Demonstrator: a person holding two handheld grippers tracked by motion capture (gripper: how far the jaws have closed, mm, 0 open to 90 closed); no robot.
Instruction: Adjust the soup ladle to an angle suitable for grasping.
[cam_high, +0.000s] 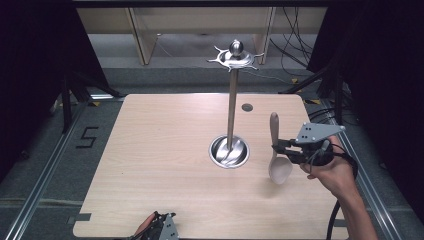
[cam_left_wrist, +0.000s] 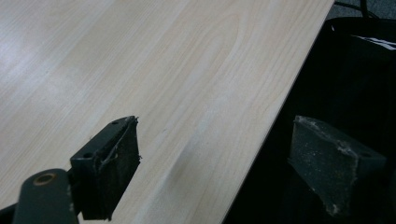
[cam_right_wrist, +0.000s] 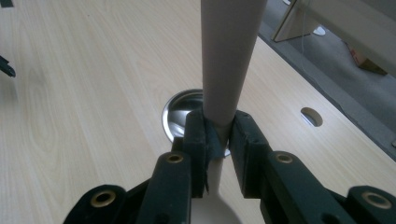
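- The light wooden table (cam_high: 160, 165) takes up most of the high view, standing on a grey floor with a taped figure on the floor at its left; a small round hole (cam_high: 247, 107) sits in the tabletop near the far edge.
- A metal utensil stand (cam_high: 231, 100) rises just right of the table's middle: a round shiny dish base (cam_high: 229, 151), a thin upright pole, and a crown of hooks (cam_high: 235, 57) topped by a ball.
- The person's right forearm and hand (cam_high: 332, 172) come in from the lower right, well to the right of the stand.
- The right gripper (cam_high: 276, 147) is clenched on a wooden spoon (cam_high: 278, 160), its pads pressing the narrow neck of the handle. The spoon stands nearly upright, handle up and bowl down, above the tabletop to the right of the dish base and apart from it. In the right gripper view the handle (cam_right_wrist: 229, 56) rises between the jaws with the base behind it.
- The left gripper (cam_high: 160, 227) rests at the table's near edge, its jaws spread wide with nothing between them; in the left gripper view one pad (cam_left_wrist: 112, 165) lies over the wood, the other (cam_left_wrist: 327, 163) beyond the edge.
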